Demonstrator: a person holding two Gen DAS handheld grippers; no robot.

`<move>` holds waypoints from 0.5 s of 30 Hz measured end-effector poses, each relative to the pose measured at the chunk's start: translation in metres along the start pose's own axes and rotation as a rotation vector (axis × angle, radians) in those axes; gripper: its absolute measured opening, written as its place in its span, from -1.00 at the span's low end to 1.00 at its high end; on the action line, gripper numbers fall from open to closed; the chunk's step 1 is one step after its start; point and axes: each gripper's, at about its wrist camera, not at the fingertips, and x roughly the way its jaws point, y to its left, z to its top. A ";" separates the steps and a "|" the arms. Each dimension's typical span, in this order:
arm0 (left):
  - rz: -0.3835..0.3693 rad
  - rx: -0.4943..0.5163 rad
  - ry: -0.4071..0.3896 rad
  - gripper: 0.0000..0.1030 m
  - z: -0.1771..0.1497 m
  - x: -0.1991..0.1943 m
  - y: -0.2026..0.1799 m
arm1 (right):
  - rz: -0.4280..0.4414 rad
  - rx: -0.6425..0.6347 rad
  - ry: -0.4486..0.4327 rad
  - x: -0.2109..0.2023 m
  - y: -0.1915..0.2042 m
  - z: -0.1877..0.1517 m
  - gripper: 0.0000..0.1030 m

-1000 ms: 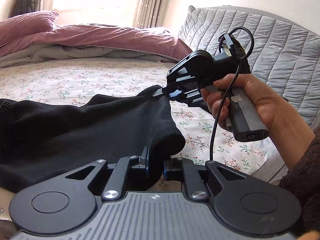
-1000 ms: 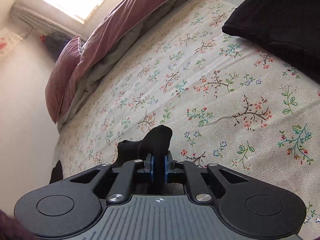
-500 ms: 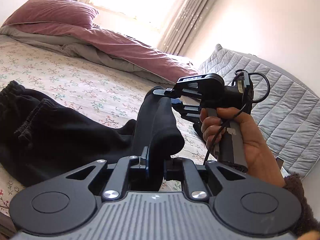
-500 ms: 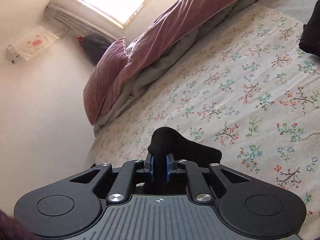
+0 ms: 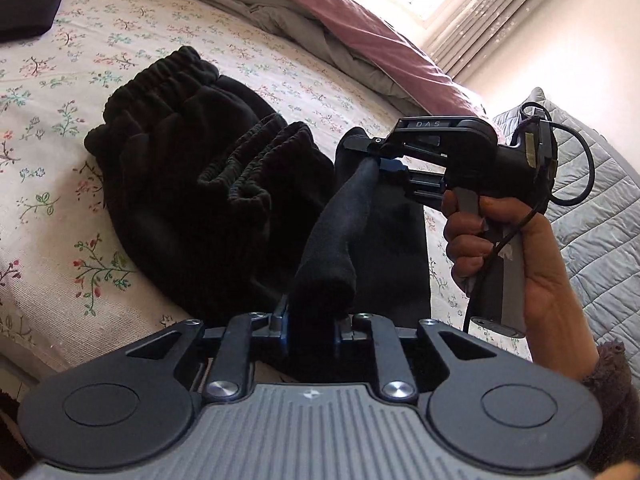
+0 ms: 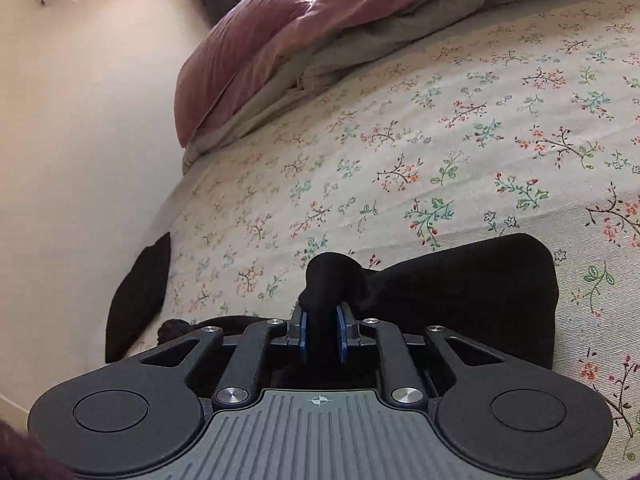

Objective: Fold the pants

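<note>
Pants: I see one black pair (image 5: 188, 200) lying on the floral bedsheet (image 5: 60, 248), long axis running from the waistband at upper left of the left view toward lower right.
Count: two grippers, one pillow (image 6: 240, 48).
Left gripper (image 5: 310, 332): jaws pinched tight on a pants hem.
Right gripper (image 6: 320, 334): clamped on a second bunched hem, centre frame.

Bed: floral sheet (image 6: 400, 152), mauve duvet (image 5: 360, 24) at 12 o'clock.
Window: sunlit, curtain (image 5: 500, 8) at 1 o'clock.
Wall: pale (image 6: 80, 120), 9 o'clock.
</note>
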 end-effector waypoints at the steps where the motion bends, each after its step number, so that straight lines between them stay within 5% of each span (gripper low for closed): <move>1: -0.006 0.006 0.004 -0.29 0.001 -0.001 0.003 | -0.002 -0.006 0.004 0.003 0.000 -0.002 -0.57; 3: -0.017 0.035 -0.004 -0.04 0.005 -0.010 0.003 | 0.002 -0.010 0.006 0.004 0.001 -0.001 -0.47; 5: -0.013 0.106 -0.032 0.13 0.008 -0.026 -0.005 | 0.020 -0.012 -0.002 -0.004 0.001 0.001 -0.07; 8: -0.012 0.206 -0.036 0.19 0.018 -0.033 -0.019 | 0.009 -0.034 -0.030 -0.022 0.004 0.005 0.27; 15: 0.023 0.322 0.037 0.19 0.049 -0.001 -0.038 | -0.083 -0.063 -0.005 -0.055 -0.006 -0.004 0.32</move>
